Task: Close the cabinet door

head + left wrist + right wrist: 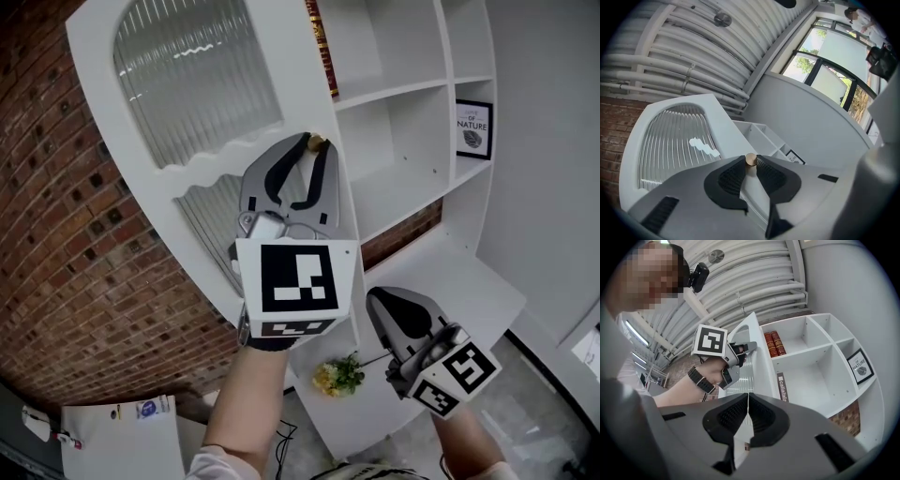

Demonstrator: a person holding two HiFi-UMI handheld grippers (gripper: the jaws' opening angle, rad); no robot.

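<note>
The white cabinet door (187, 141) with ribbed glass panes stands swung open, out from the shelf unit (403, 141). A small brass knob (317, 142) sits at its free edge. My left gripper (313, 146) is raised to it, and its two tips pinch the knob (750, 159) from both sides. In the right gripper view the same door (757, 357) shows edge-on, with the left gripper (743, 348) at its upper part. My right gripper (373, 297) hangs lower, in front of the cabinet's lower shelf, jaws together and holding nothing (748, 397).
Red books (322, 42) stand on the top shelf and a framed print (473, 128) on a right shelf. Yellow flowers (337, 375) lie on the white lower ledge (459, 281). A brick wall (56, 234) runs behind the door at left.
</note>
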